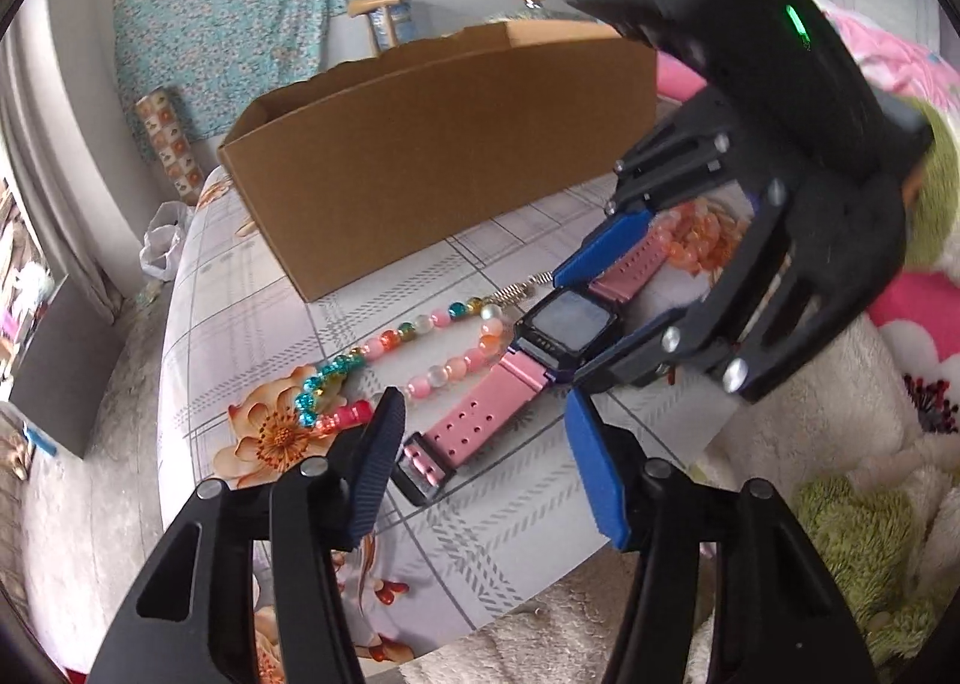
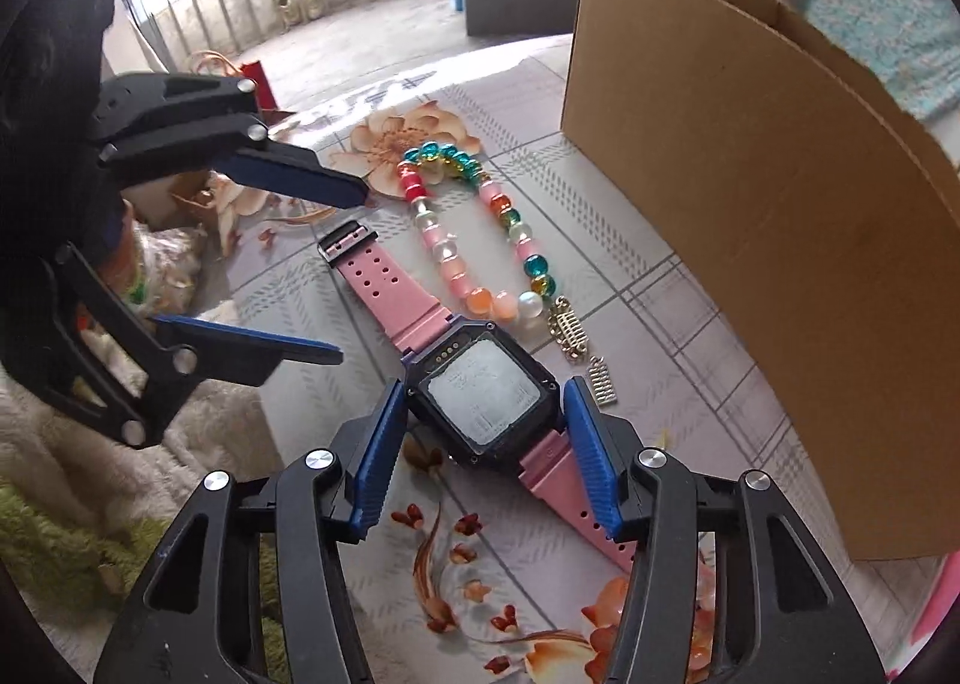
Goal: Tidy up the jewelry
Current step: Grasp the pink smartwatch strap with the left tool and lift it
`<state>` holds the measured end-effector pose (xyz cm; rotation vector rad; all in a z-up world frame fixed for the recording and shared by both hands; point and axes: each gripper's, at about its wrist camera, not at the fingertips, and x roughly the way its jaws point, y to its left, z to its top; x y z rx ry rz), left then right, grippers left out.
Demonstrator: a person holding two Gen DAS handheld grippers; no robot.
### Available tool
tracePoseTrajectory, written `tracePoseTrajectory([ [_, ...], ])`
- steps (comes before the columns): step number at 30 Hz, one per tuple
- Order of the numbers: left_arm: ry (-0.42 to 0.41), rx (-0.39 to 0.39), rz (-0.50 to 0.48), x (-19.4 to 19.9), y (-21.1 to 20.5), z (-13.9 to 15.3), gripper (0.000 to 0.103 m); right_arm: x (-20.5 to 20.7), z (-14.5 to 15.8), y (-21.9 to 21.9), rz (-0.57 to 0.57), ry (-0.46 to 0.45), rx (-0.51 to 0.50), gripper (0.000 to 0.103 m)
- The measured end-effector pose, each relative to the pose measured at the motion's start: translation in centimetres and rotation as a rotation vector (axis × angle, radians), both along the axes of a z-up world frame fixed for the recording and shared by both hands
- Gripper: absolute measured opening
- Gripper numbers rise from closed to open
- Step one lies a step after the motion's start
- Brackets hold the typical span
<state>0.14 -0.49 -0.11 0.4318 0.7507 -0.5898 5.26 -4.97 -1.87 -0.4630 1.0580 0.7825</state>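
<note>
A pink-strapped watch (image 1: 480, 414) with a black square case (image 2: 474, 384) lies flat on the floral tablecloth (image 1: 240, 288). My right gripper (image 2: 483, 405) points down over the case, its blue pads touching both sides; the left wrist view shows that gripper (image 1: 570, 327) the same way. My left gripper (image 1: 480, 420) stands open, and the buckle end of the strap (image 1: 423, 468) lies between its fingers with room on each side. From the right wrist view, the left gripper (image 2: 348, 273) straddles that same end. A colourful bead bracelet (image 2: 447, 249) lies beside the watch.
An open cardboard box (image 1: 432, 156) stands on the table just behind the jewelry. Two small gold spring pieces (image 2: 567, 330) lie between the watch and the box. Another peach bead string (image 1: 696, 240) sits behind my right gripper. Fluffy blankets (image 1: 810, 444) border the table's rounded edge.
</note>
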Motion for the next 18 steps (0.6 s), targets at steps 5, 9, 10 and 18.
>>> tracePoseTrajectory([
  [5,-0.025,0.071,-0.039,-0.3,-1.4,-0.7,0.054,2.6,-0.2,-1.6,-0.02,0.211,0.14,0.05],
  [9,-0.046,0.094,-0.048,-0.2,-2.1,-1.0,0.04,3.5,-0.6,-2.0,-0.016,0.313,0.212,0.05],
  [10,-0.043,0.094,-0.045,-0.2,-2.3,-1.1,0.031,3.7,-0.7,-2.2,-0.023,0.336,0.233,0.05],
  [18,0.059,-0.004,-0.016,1.5,-1.6,-1.0,0.006,3.0,-0.2,-3.2,-0.098,0.296,0.28,0.053],
])
